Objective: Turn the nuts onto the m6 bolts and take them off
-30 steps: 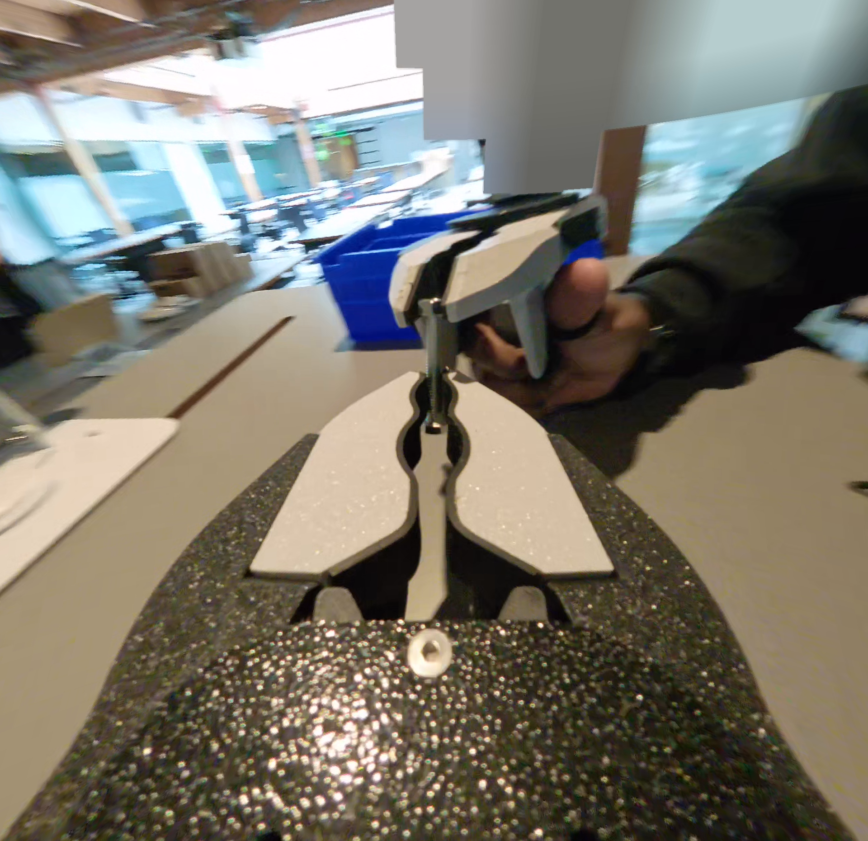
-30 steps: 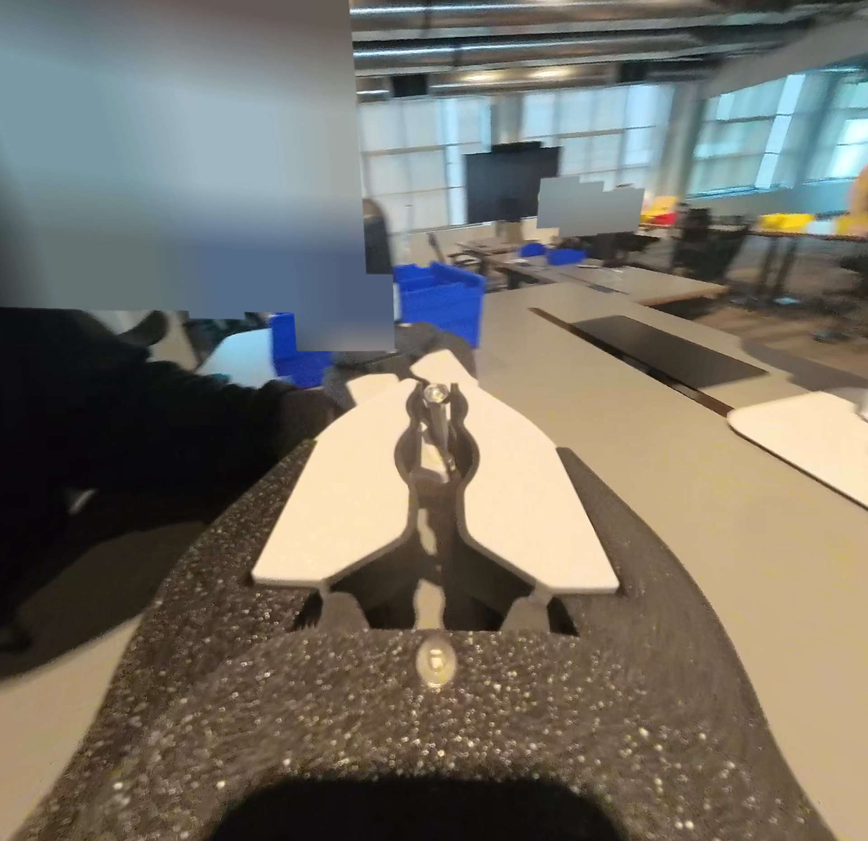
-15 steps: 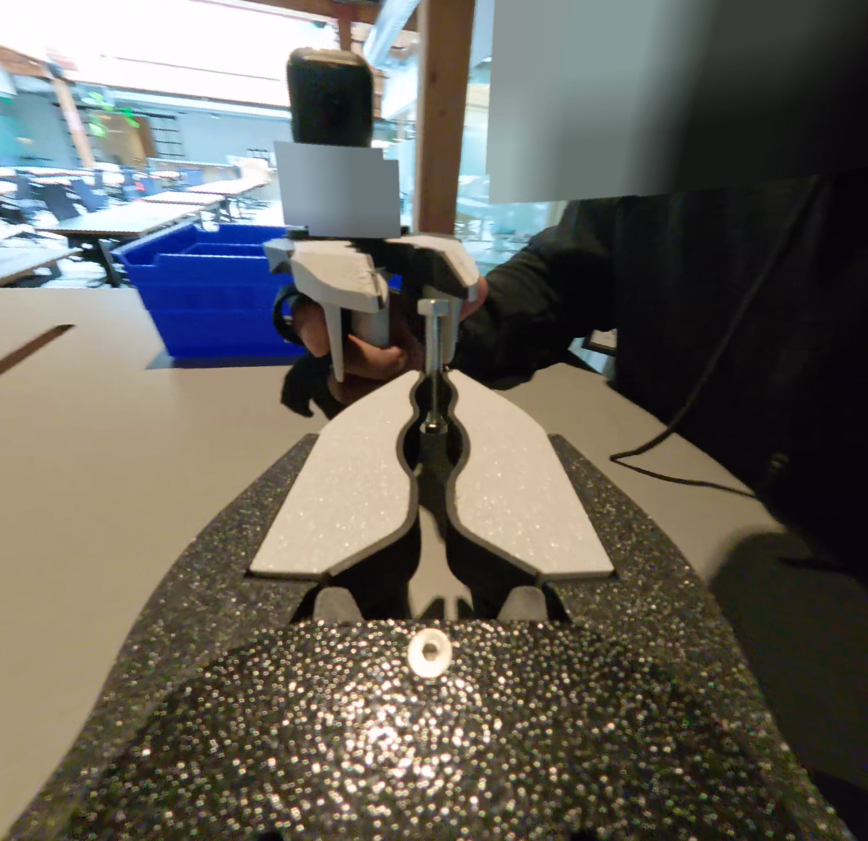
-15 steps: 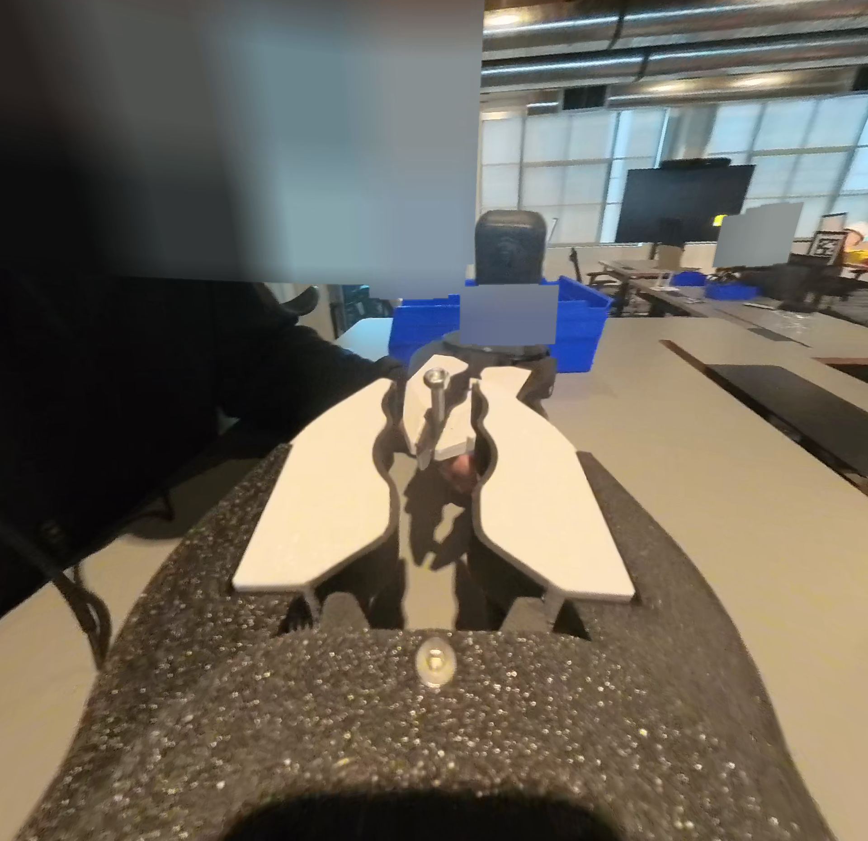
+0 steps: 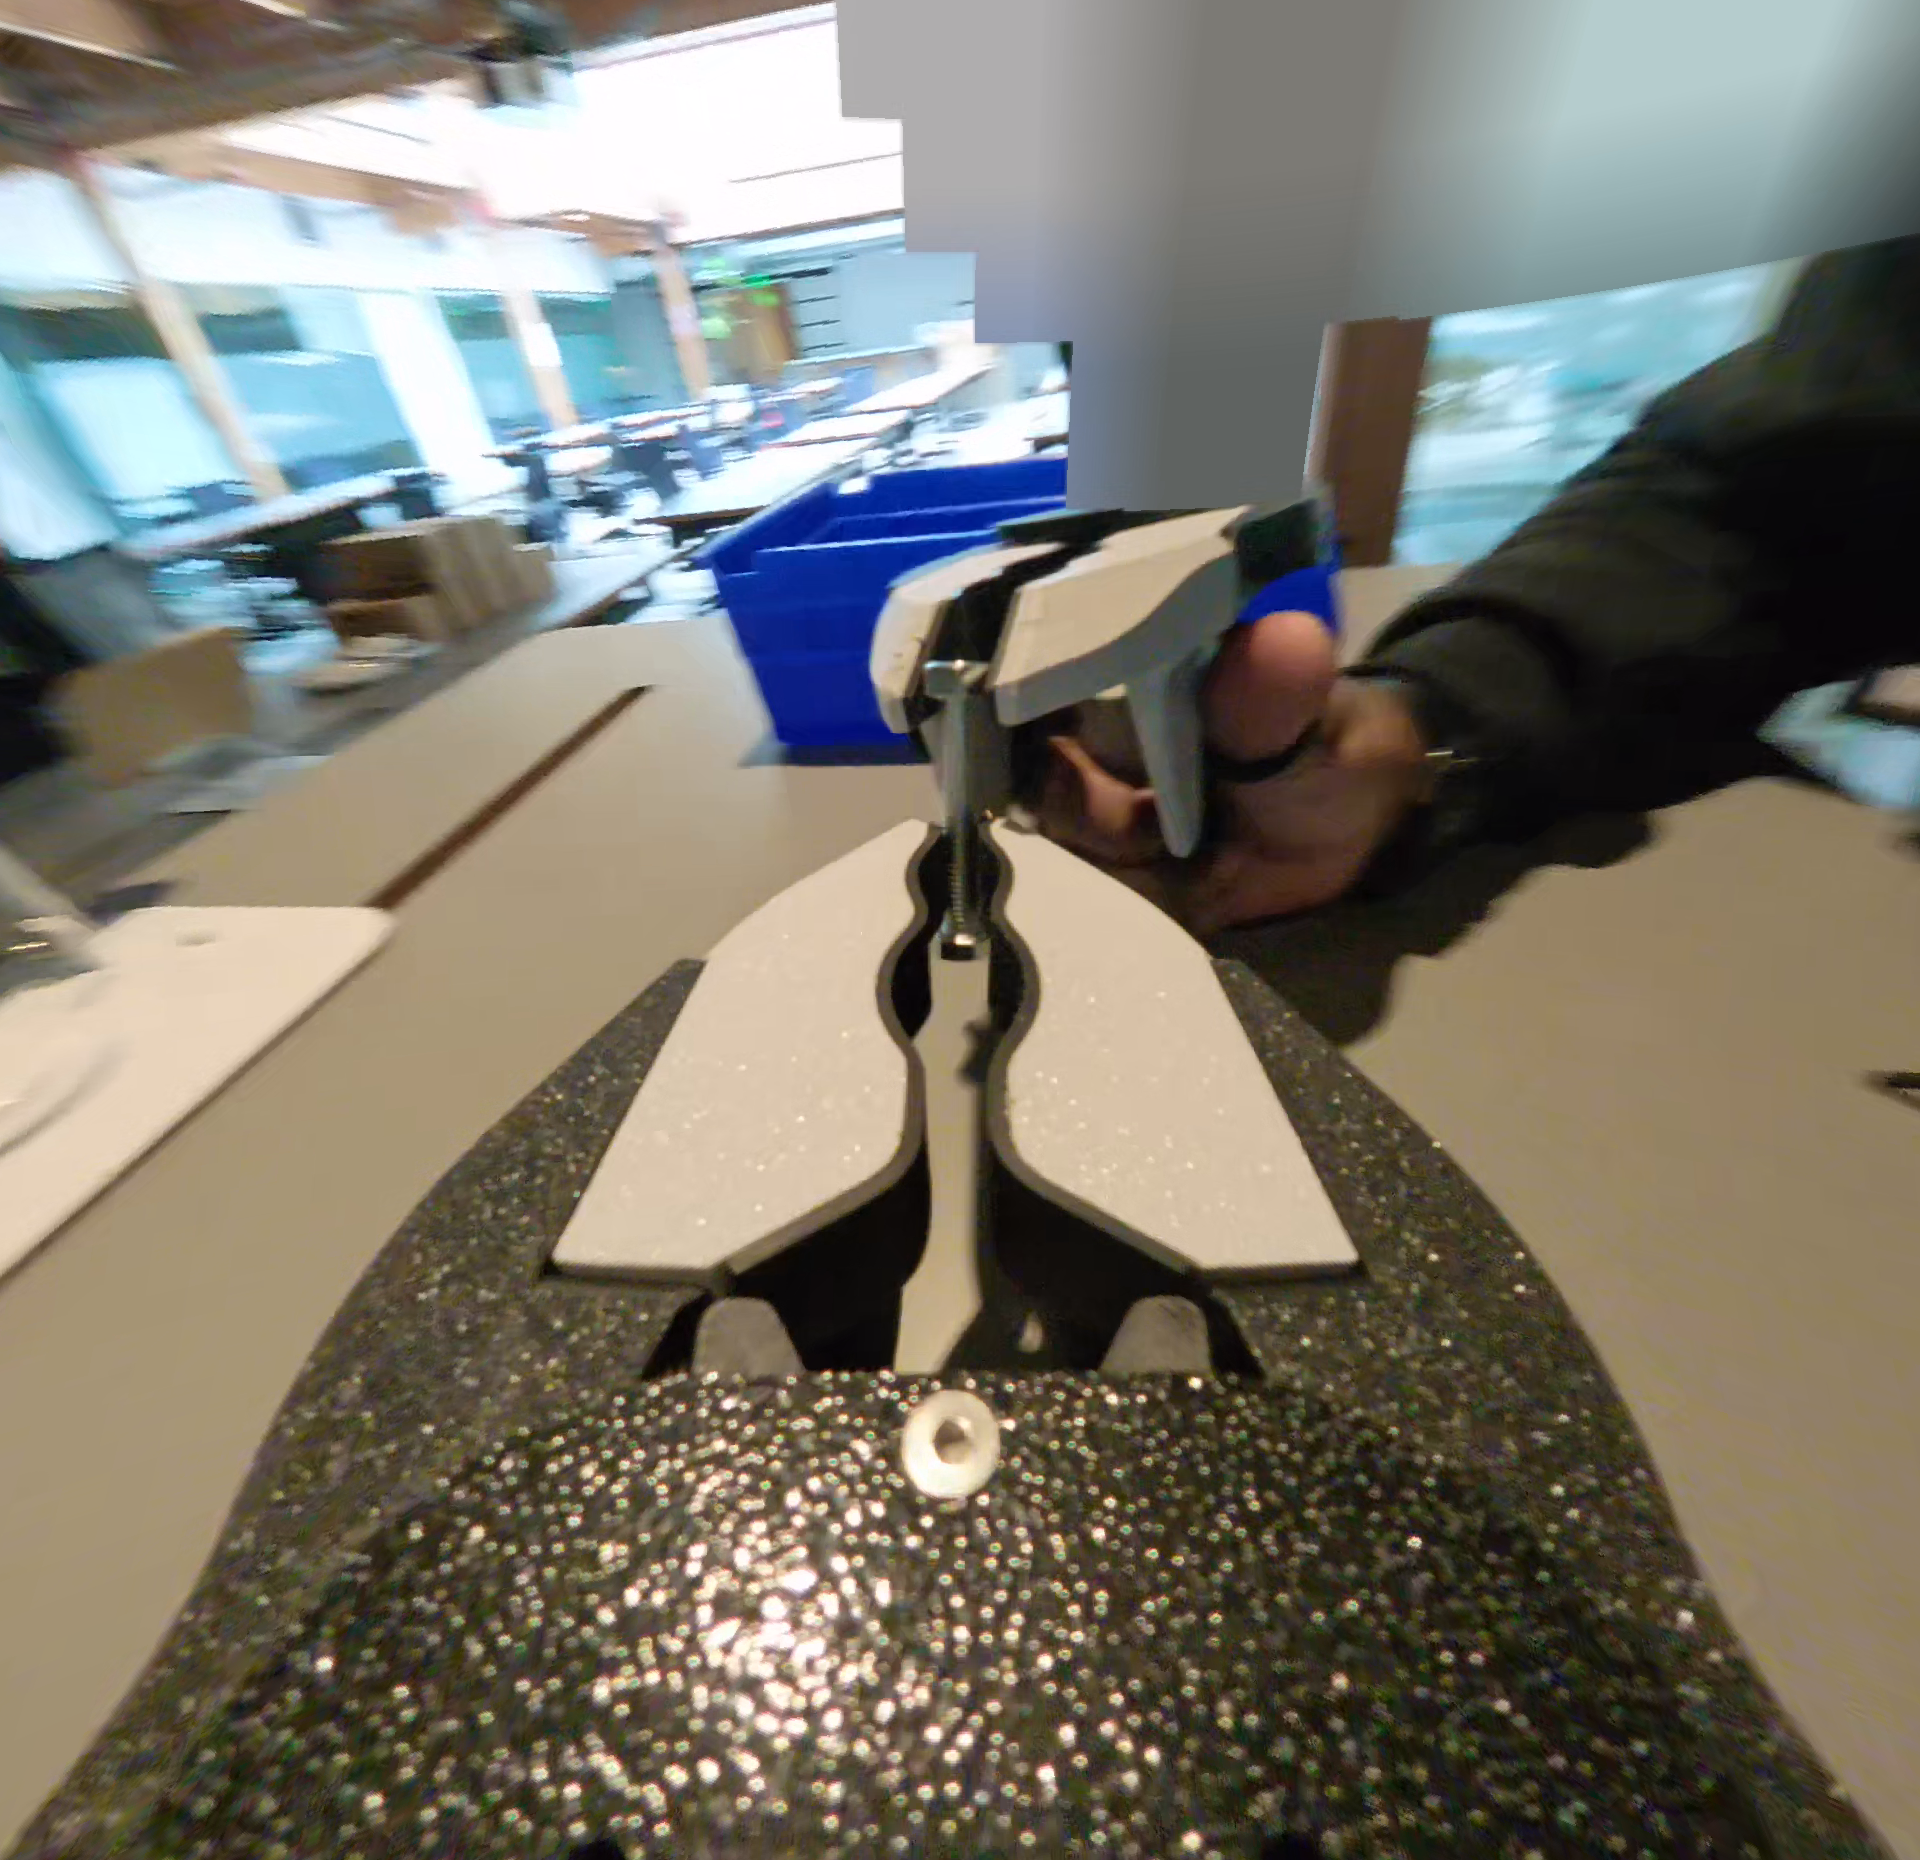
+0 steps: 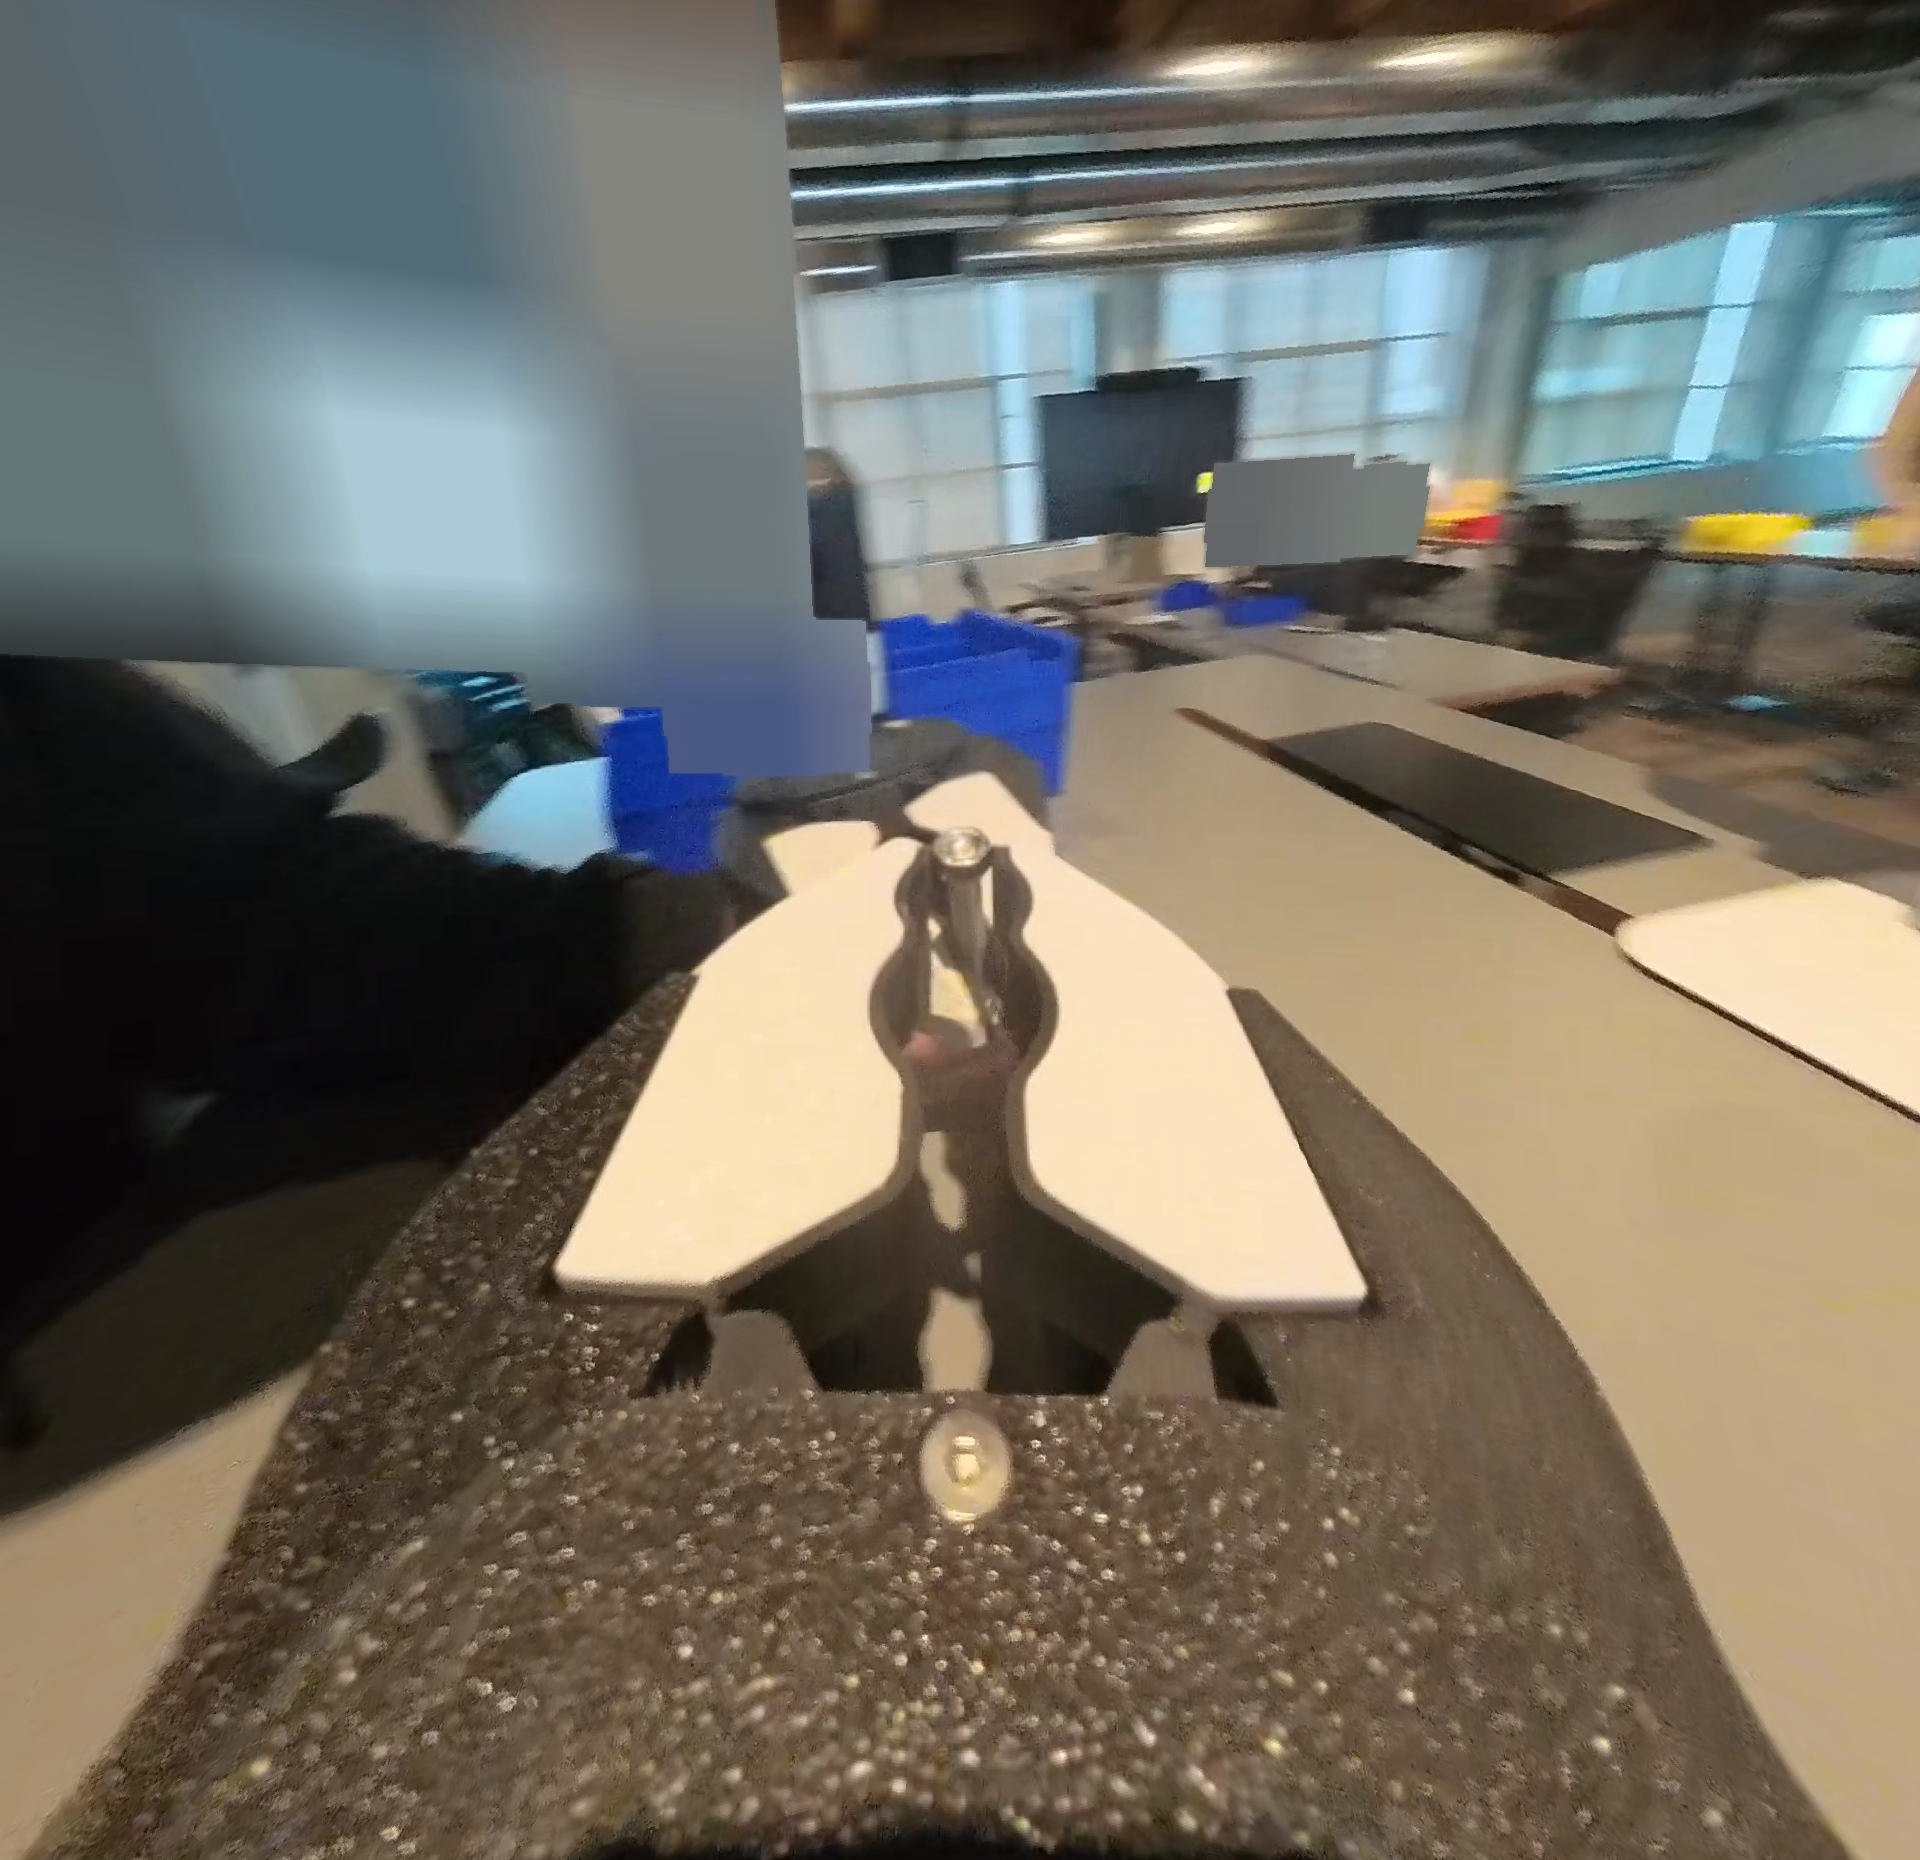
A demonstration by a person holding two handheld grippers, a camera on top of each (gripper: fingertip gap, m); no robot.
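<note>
Left wrist view shows the grey table (image 5: pixel 520 1083) beneath the left gripper (image 5: pixel 961 880), its jaws clamped on the nut (image 5: pixel 961 943) at the bolt (image 5: pixel 966 802) tip, while the right gripper (image 5: pixel 951 657) pinches the bolt's head, the nut apparently threaded on.

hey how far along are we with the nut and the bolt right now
Done: the nut is started on the bolt's threaded end. In hand: the right gripper clamps the bolt head, and the left gripper is shut on the nut, so turning looks underway. Most of the thread between head and nut is bare. Left: finishing the turning, then taking the nut off.
</note>
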